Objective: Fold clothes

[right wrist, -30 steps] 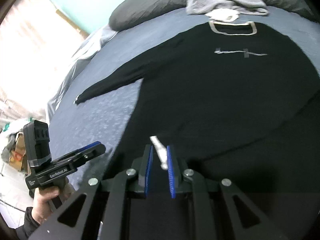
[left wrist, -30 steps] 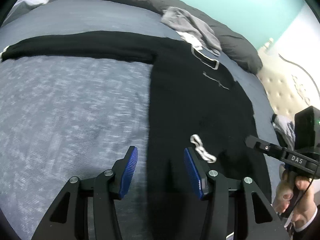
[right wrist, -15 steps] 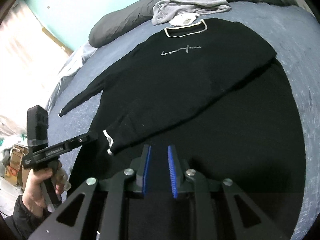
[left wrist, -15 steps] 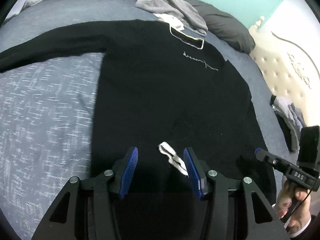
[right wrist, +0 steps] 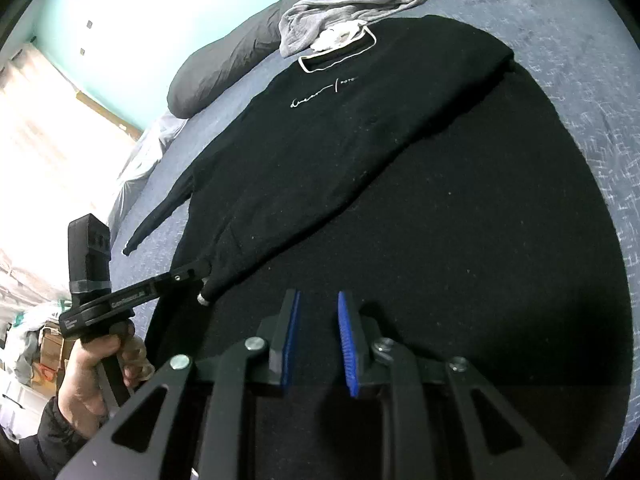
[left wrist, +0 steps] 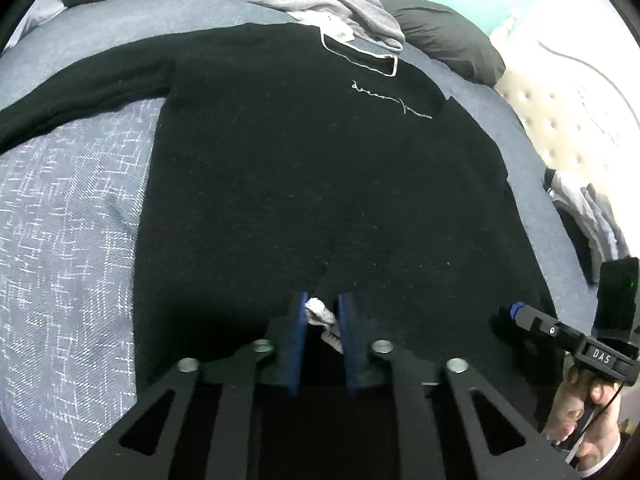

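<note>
Your left gripper (left wrist: 321, 316) is closing its blue pads on the white-edged cuff (left wrist: 320, 314) of the black sweater's (left wrist: 320, 168) folded-over sleeve; the cuff is sitting right between the pads, which are standing close against it on both sides. From the right wrist view you are seeing that same left gripper (right wrist: 202, 276) from the side, its tip meeting the sleeve end (right wrist: 205, 298) low on the garment, with your left hand (right wrist: 94, 368) wrapping the handle.

Your right gripper (right wrist: 318, 314) is hovering over the dark fabric with its jaws slightly parted and easing wider; nothing is lying between its blue pads (right wrist: 346, 332), so it is gripping nothing. In the left wrist view that right gripper (left wrist: 510, 312) is showing at the lower right edge, your right hand (left wrist: 584, 404) clutching its handle (only its tip is visible there).

Moving outward, the sweater is lying spread flat, front up, on the blue-grey bed cover (left wrist: 72, 220), one sleeve crossing the body diagonally and the other sleeve (left wrist: 80, 92) stretching out over the bed. Its white-trimmed neckline (right wrist: 340, 54) is pointing toward the dark pillows (left wrist: 440, 36), where a crumpled grey garment (right wrist: 344, 4) is resting just beside the collar.
</note>
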